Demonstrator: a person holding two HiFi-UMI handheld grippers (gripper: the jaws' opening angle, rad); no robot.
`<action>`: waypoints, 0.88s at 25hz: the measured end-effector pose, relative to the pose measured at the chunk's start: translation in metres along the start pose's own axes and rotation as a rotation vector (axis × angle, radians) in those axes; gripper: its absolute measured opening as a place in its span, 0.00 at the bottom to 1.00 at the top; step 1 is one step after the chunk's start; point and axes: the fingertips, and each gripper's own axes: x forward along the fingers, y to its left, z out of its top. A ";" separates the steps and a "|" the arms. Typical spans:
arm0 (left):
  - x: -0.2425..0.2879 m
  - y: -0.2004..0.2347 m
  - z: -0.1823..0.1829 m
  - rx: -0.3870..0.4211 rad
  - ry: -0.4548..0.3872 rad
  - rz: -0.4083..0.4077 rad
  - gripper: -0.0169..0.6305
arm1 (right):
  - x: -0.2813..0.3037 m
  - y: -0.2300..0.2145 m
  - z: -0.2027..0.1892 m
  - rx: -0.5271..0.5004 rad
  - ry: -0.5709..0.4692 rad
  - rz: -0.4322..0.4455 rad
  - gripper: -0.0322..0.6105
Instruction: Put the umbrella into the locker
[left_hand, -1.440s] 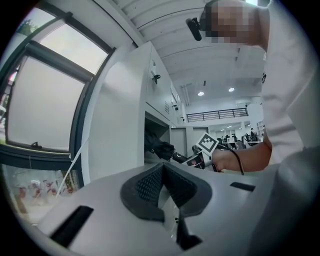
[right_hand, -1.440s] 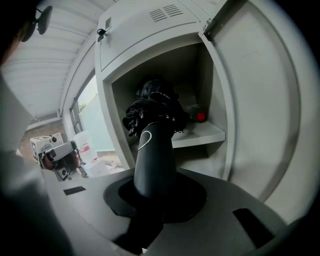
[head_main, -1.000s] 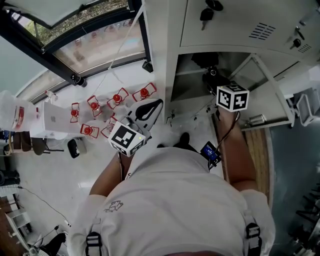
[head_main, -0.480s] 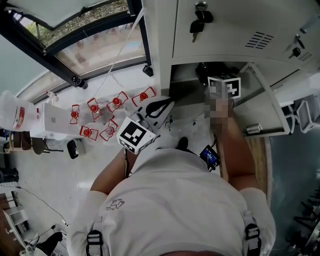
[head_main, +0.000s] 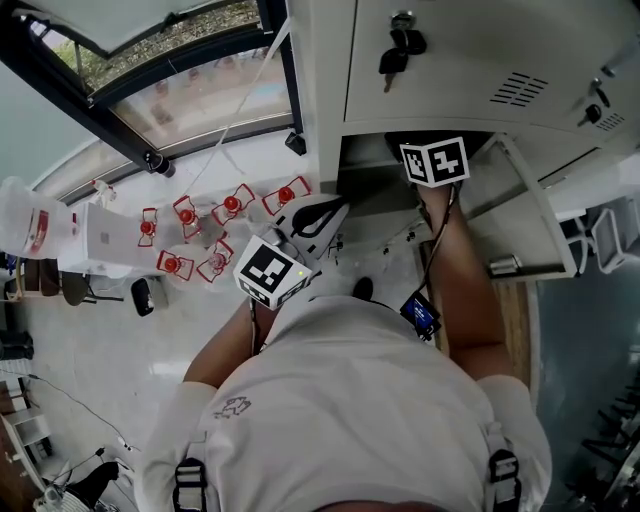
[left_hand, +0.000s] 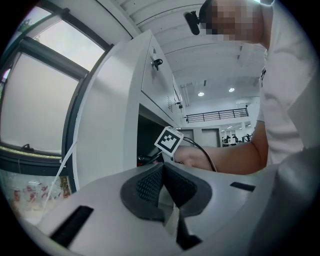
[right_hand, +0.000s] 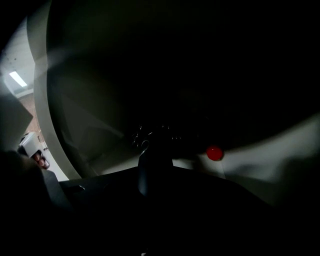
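Note:
The grey locker (head_main: 450, 70) has one compartment (head_main: 365, 175) open, its door (head_main: 530, 215) swung out to the right. My right gripper reaches into that dark compartment; only its marker cube (head_main: 434, 161) shows in the head view. In the right gripper view a dark umbrella handle (right_hand: 151, 159) stands between the jaws of the right gripper (right_hand: 152, 172), with a red dot (right_hand: 214, 153) beside it. Those jaws are opening; it is too dark to see whether the pads touch the handle. My left gripper (head_main: 318, 215) (left_hand: 162, 172) hangs shut and empty left of the locker.
Keys (head_main: 393, 50) hang from the closed door above. A dark window frame (head_main: 120, 130) runs along the left, with red stools (head_main: 232, 200) and a white table (head_main: 105, 240) on the floor there. A small blue device (head_main: 420, 312) hangs on a cable by the right forearm.
The right gripper's cube has moved further into the open compartment. The left gripper shifted a little toward the locker, then held still.

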 end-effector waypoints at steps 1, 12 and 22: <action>0.000 0.000 0.001 0.000 -0.006 0.000 0.04 | 0.002 0.002 0.000 -0.012 0.008 0.003 0.24; -0.003 0.002 0.000 -0.011 -0.013 0.001 0.04 | 0.019 0.007 -0.007 -0.005 0.063 0.040 0.27; -0.006 0.003 -0.004 -0.024 -0.006 -0.007 0.04 | 0.013 0.009 0.002 0.010 -0.008 0.060 0.35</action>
